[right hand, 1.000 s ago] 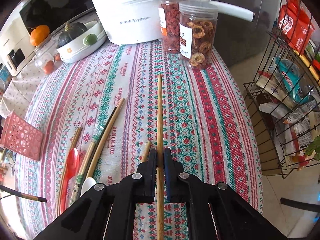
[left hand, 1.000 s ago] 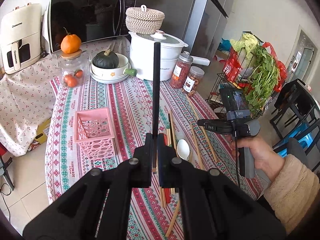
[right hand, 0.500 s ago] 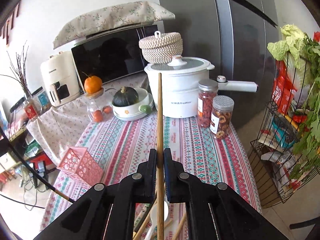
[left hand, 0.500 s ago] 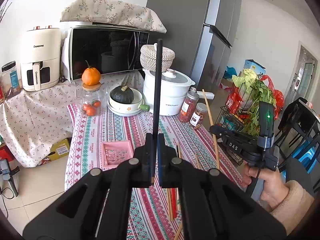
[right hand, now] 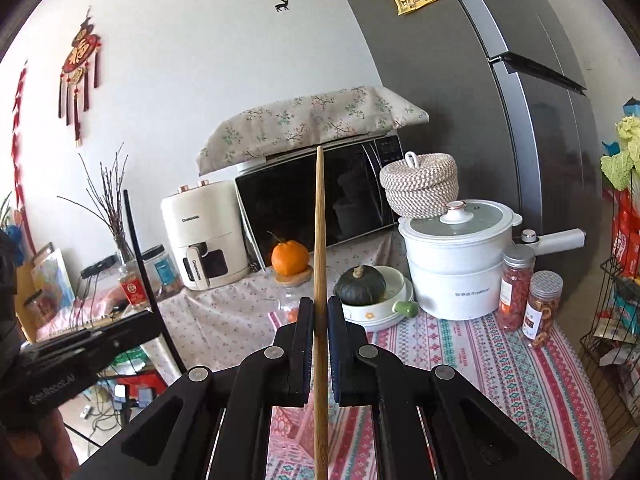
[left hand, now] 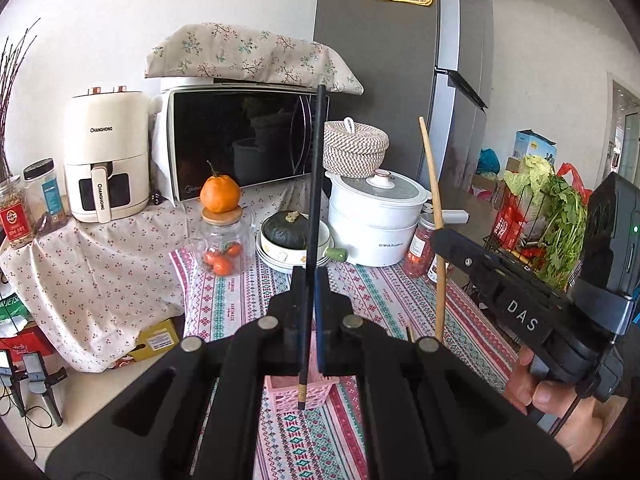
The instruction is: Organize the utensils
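Black chopstick (left hand: 313, 216) clamped in our left claw (left hand: 309, 280), wooden chopstick (right hand: 319, 264) in our right claw (right hand: 320, 312); pink basket (left hand: 298, 394) sits beneath the left.

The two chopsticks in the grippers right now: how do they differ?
Colour: the black chopstick in the left gripper is dark with a pale banded lower end; the wooden chopstick in the right gripper is plain tan.
Pose: in the left wrist view the black one stands nearly upright, the wooden one leans.
Shared: each is clamped between shut jaws, lifted off the table, above the pink basket.
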`<state>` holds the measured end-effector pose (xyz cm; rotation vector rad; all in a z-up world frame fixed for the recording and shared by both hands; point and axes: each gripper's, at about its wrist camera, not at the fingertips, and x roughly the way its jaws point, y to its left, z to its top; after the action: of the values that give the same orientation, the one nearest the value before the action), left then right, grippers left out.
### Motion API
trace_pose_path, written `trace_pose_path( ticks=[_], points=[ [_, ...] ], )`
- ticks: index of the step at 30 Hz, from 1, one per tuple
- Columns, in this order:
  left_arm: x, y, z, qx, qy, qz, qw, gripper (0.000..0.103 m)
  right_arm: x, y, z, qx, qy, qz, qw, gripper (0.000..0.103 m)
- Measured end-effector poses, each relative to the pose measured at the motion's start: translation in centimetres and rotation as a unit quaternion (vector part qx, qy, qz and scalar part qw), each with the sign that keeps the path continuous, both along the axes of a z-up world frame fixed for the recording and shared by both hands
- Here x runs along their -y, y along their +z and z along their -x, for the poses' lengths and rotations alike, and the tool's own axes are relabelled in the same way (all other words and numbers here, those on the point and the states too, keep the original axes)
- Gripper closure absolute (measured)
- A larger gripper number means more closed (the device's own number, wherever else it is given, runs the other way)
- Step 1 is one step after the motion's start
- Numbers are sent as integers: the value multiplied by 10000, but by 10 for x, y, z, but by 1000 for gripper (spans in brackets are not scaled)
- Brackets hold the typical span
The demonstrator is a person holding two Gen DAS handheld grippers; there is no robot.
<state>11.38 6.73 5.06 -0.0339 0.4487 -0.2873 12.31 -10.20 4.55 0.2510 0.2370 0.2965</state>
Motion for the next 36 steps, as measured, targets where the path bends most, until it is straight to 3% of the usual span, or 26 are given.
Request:
trace_pose_path(
  ticks=[8, 12, 14, 17, 19, 20, 29, 32, 36],
  points=[
    [-13, 2, -14, 181, 31, 266, 9995, 101, -33, -15, -34, 141, -52, -385, 9991, 96],
    [-21, -4, -23, -147, 91, 464, 9988, 101, -43, -29, -47, 75, -96, -308, 9995, 96],
    [-28, -7, -26, -598, 45, 592, 9964, 100, -41, -36, -47, -47, -39, -334, 9994, 96],
    [-38, -25, -27, -1404, 135, 497, 9888, 71, -36, -43, -43, -214, 15, -147, 9997, 96],
    [-44, -44, -26, -1952, 230, 439, 9795, 56, -30, -45, -39, -347, 30, -43, 9994, 96],
    [-46, -54, -25, -2186, 228, 448, 9745, 55, -26, -46, -37, -417, 27, -22, 9991, 96],
    [-38, -145, -6, -3762, 142, 157, 9263, 55, -2, -43, 3, -578, 148, 628, 9962, 96],
    [-32, -170, -2, -4114, 220, 14, 9112, 59, 7, -49, 16, -673, 147, 679, 9953, 96],
    [-27, -187, 3, -4333, 404, -254, 9000, 66, 17, -56, 23, -840, 177, 524, 9949, 96]
  ],
)
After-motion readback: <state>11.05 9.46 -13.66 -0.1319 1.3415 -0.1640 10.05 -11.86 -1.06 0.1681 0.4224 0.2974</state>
